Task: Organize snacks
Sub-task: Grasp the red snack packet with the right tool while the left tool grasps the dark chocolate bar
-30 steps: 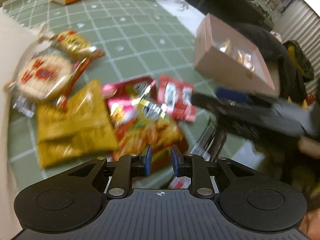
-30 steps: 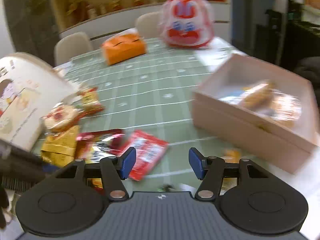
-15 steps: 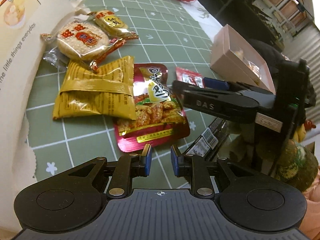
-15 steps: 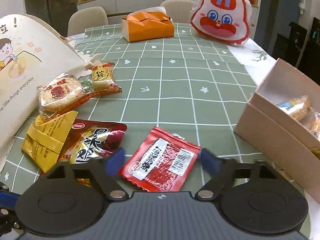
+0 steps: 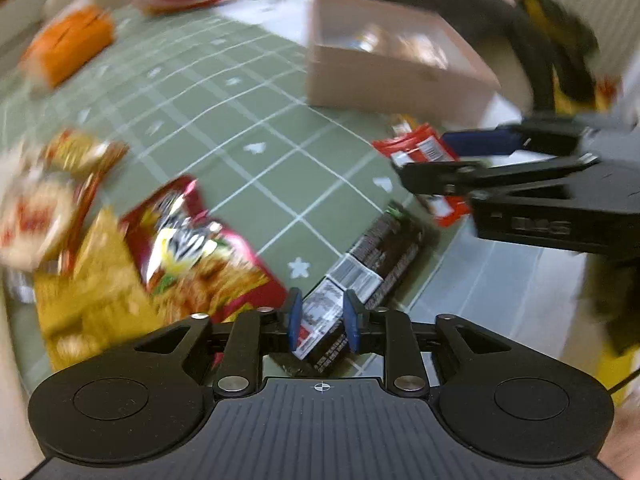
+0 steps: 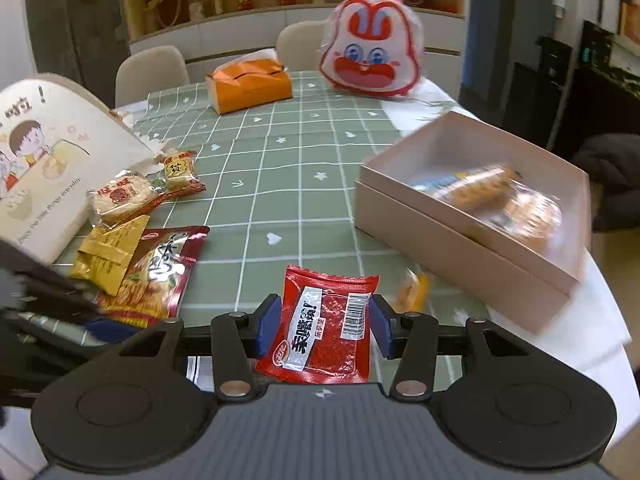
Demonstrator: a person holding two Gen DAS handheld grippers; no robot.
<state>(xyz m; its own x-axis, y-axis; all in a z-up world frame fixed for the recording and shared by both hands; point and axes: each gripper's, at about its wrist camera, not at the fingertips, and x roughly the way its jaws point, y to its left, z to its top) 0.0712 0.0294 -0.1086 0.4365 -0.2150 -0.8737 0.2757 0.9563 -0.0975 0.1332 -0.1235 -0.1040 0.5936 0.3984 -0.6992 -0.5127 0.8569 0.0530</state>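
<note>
- The right gripper (image 6: 323, 326) sits low over the near edge of the green checked tablecloth (image 6: 280, 168), its blue pads spread wide to either side of a red snack packet (image 6: 324, 322); the pads look just short of the wrapper, so the claw reads as released rather than clamped.
- That red packet lies flat near the table's front edge, glossy, with a sawtooth seal at its far end, a white label panel with dark characters down its middle and a barcode on its right side.
- The left gripper (image 5: 319, 320) hangs above a dark brown bar-shaped packet (image 5: 376, 256) with white barcode labels, lying at the table edge. Its pads are narrowly apart with the packet's near end seen between them; the picture is motion-blurred, so I cannot tell whether they pinch it.
- Left of the red packet lies a maroon foil pouch (image 6: 160, 272) printed with fried pieces, overlapping a folded yellow packet (image 6: 108, 256).
- Beyond those, a clear-wrapped round rice cracker (image 6: 118, 198) and a small yellow-and-red sachet (image 6: 180, 168) rest beside a cartoon-printed paper bag (image 6: 48, 160).
- To the right stands an open pale pink box (image 6: 448, 240) holding wrapped orange snacks, blurred.
- Far across the cloth sit an orange tissue pouch (image 6: 250, 84) and a rabbit-face bag (image 6: 370, 56).
</note>
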